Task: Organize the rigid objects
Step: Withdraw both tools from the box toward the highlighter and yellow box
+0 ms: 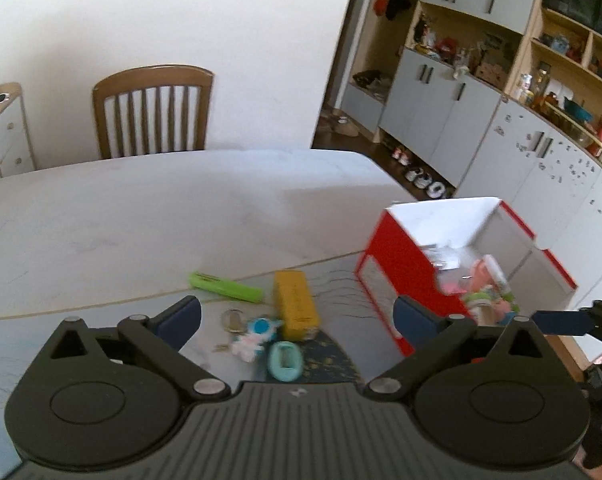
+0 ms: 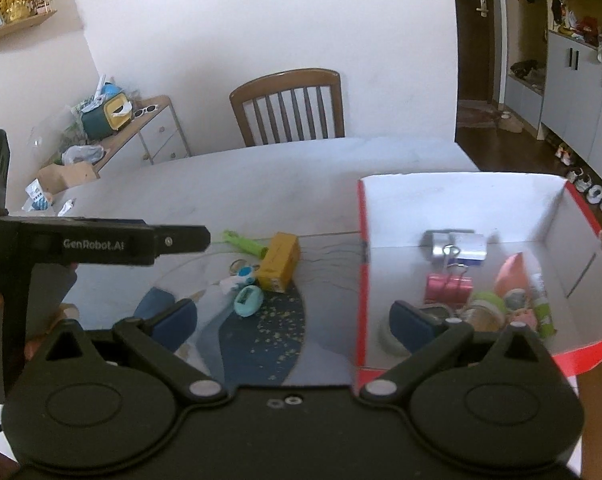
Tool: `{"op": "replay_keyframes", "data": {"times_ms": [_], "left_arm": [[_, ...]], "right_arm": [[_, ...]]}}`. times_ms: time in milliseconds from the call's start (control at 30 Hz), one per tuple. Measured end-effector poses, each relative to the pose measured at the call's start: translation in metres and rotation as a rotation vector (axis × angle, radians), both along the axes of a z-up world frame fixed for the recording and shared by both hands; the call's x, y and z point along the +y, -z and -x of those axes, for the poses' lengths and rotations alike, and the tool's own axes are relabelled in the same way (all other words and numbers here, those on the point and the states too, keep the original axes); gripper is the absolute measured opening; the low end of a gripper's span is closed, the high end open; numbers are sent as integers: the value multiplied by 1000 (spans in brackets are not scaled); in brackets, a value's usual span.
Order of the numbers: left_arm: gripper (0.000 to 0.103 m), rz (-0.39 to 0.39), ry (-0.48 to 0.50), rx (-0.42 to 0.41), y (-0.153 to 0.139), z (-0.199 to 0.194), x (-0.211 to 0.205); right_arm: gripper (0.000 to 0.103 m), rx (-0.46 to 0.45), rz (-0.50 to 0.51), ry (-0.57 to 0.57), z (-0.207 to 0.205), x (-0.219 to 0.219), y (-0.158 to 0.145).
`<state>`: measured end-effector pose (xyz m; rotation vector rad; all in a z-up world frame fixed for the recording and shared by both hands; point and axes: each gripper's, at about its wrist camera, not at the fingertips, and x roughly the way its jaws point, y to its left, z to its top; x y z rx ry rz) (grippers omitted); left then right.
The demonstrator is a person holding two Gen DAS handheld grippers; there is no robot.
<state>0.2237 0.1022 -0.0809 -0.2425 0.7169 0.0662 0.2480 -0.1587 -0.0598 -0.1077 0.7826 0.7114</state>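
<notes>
A red and white box [image 1: 393,268] [image 2: 461,200] stands on the table at the right and holds several small items, among them a pink binder clip [image 2: 447,286]. Left of it lie a yellow box [image 1: 295,304] [image 2: 279,262], a green marker [image 1: 225,287] [image 2: 245,243], a teal oval toy [image 1: 285,360] [image 2: 248,300] and a white and blue figure keychain [image 1: 253,336] [image 2: 237,278]. My left gripper [image 1: 297,316] is open and empty above these loose items. My right gripper [image 2: 293,322] is open and empty, with its right finger over the box's near edge.
A wooden chair [image 1: 153,110] [image 2: 291,106] stands at the table's far side. A dark round mat [image 2: 261,328] lies under the loose items. Cabinets and shelves [image 1: 501,80] fill the right. A side cabinet with clutter [image 2: 113,128] is at the left.
</notes>
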Motion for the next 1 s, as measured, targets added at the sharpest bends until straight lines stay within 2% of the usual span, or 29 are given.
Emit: {"op": "replay_keyframes", "data": {"times_ms": [300, 500, 700, 900, 1000], "left_arm": [[103, -66, -40, 24, 29, -19, 34], [103, -57, -16, 28, 55, -37, 50], [103, -50, -9, 39, 77, -54, 57], [103, -121, -1, 53, 93, -69, 56], [103, -108, 2, 57, 101, -75, 62]], "right_arm": [[103, -4, 38, -11, -5, 34, 7], [102, 4, 64, 7, -22, 57, 9], [99, 88, 68, 56, -50, 75, 19], [96, 154, 97, 97, -70, 95, 36], [94, 192, 80, 124, -81, 104, 42]]}}
